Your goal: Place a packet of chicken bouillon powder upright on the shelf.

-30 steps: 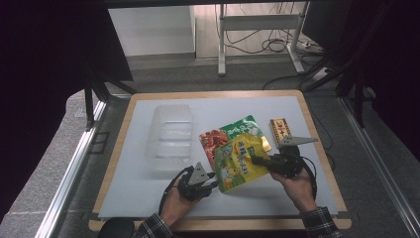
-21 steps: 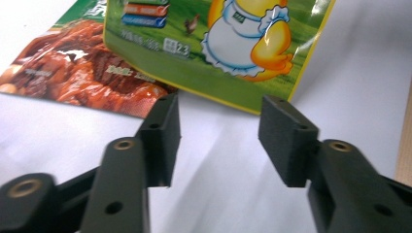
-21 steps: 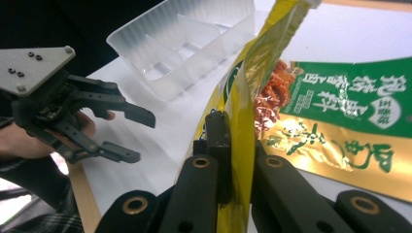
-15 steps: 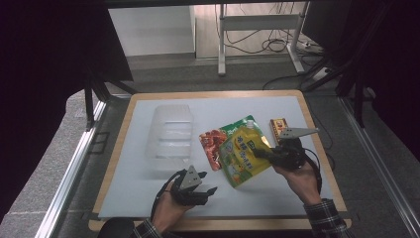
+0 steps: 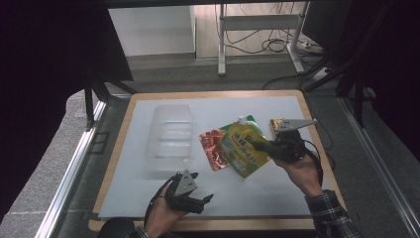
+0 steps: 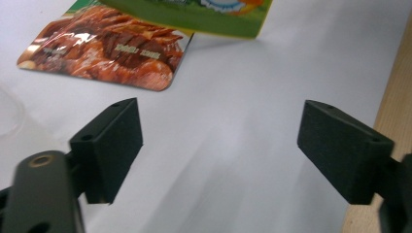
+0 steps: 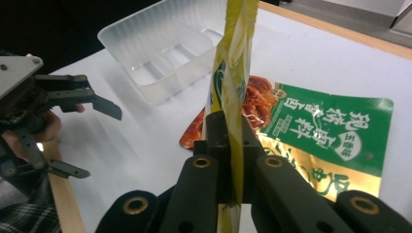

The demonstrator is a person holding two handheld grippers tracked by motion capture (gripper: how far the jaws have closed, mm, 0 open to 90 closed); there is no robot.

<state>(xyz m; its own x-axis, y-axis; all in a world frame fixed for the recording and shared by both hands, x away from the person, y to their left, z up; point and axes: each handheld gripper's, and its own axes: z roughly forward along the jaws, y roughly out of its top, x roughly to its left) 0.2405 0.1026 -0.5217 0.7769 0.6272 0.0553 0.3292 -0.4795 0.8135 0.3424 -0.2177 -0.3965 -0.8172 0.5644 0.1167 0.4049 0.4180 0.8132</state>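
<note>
Dead centre the right gripper pinches a yellow pouch edge-on (a green packet lies right), clear tray upper left, left gripper agape at left.

I see a white table with a wooden rim. On it lie a clear tray, a red packet beside it, a green packet and a small box near the right edge.

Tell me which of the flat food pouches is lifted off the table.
The yellow spouted pouch: the right hand-held gripper pinches its edge and holds it up, while the red pouch and green pouch lie flat.
</note>
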